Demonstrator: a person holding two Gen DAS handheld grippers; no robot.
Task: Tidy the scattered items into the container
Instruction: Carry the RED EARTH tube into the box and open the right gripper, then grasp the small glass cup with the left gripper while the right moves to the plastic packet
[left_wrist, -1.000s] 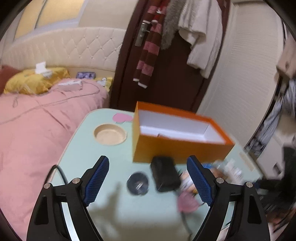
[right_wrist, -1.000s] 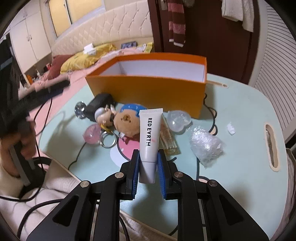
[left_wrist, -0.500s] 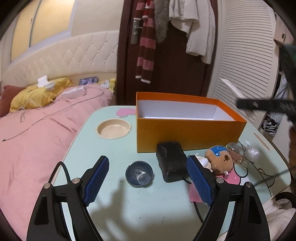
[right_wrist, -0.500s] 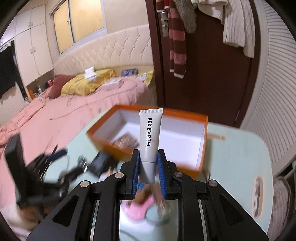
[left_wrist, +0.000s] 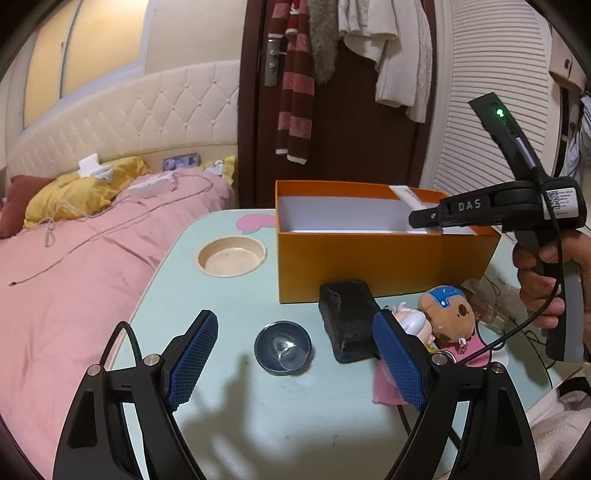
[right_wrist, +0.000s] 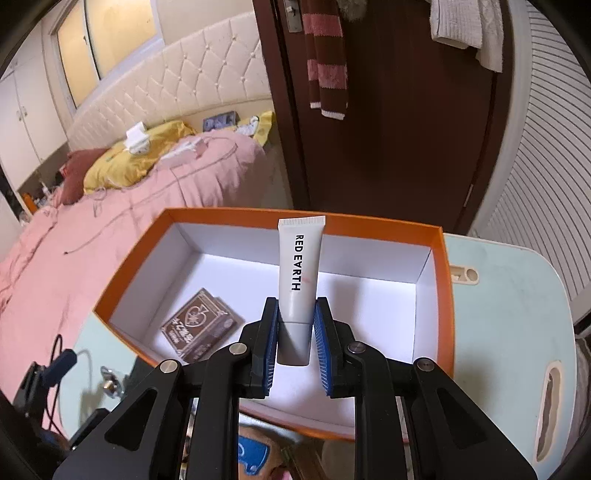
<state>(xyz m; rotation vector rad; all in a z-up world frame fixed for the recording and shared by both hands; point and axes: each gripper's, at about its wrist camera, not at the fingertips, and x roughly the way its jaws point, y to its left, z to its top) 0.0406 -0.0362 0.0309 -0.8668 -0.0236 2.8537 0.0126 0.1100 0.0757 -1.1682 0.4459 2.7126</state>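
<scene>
While the right gripper hangs over the open orange box, its jaws are clamped on the cap end of a grey tube marked RED EARTH — so the step in hand, as I judge it, is carrying this item to the drop. The tube's long axis runs straight along the fingers, cap end low between the blue pads, crimped flat end pointing away toward the box's far wall. Below and to the left of it, on the white floor, a brown card pack already lies. The next move seems to call for a slight lowering and then parting the jaws, so the tube falls flat inside rather than tipping over the rim.

Nearer the person, the left gripper waits with jaws wide apart and empty above the pale green table, a small glass dish between its fingers in view; just past them lie a black pouch and a plush doll — both not yet boxed.
</scene>
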